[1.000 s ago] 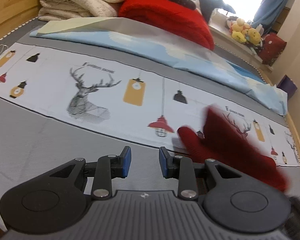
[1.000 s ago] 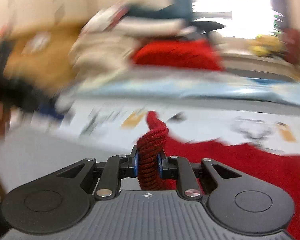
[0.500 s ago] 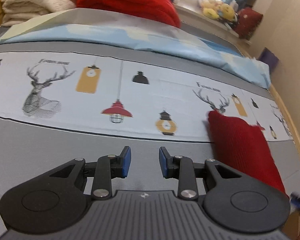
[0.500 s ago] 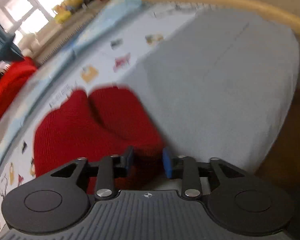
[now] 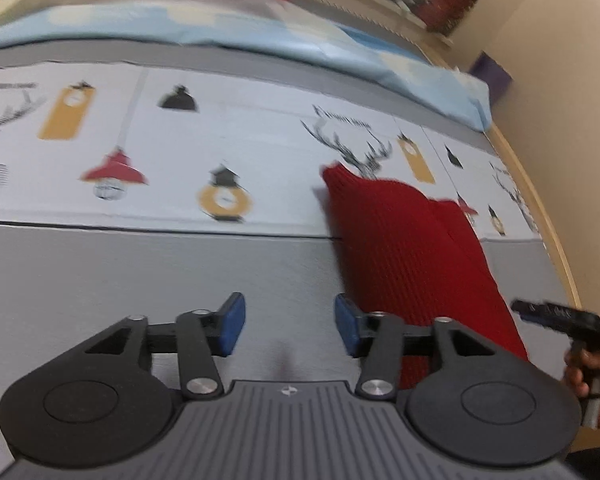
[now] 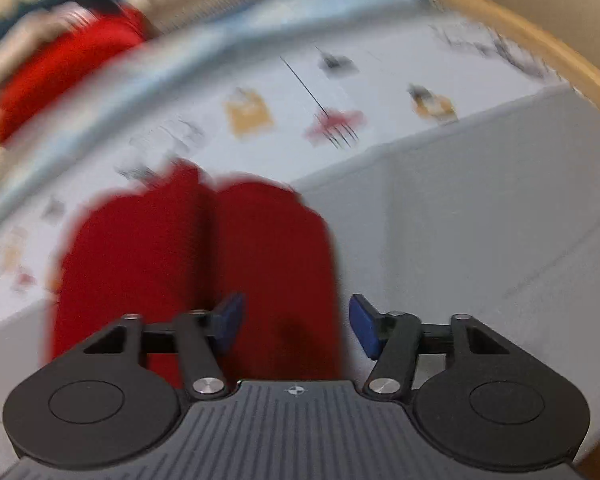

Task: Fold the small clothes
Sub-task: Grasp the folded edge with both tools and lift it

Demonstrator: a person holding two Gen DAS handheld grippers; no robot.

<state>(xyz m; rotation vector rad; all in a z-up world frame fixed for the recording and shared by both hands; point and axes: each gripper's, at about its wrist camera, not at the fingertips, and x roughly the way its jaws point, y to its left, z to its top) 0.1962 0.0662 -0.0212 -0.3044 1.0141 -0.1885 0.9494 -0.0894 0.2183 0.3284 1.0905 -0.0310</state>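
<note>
Right gripper: jaws have just been opening, now apart and gripping nothing, with the near end of the red knit garment lying slack between and just ahead of them on the grey bedspread. Garment's long axis runs straight away from this claw, two lobes side by side. Left gripper: jaws also just opened, empty; garment lies beyond its right finger, so the right hand is judged nearer for the next grasp.
</note>
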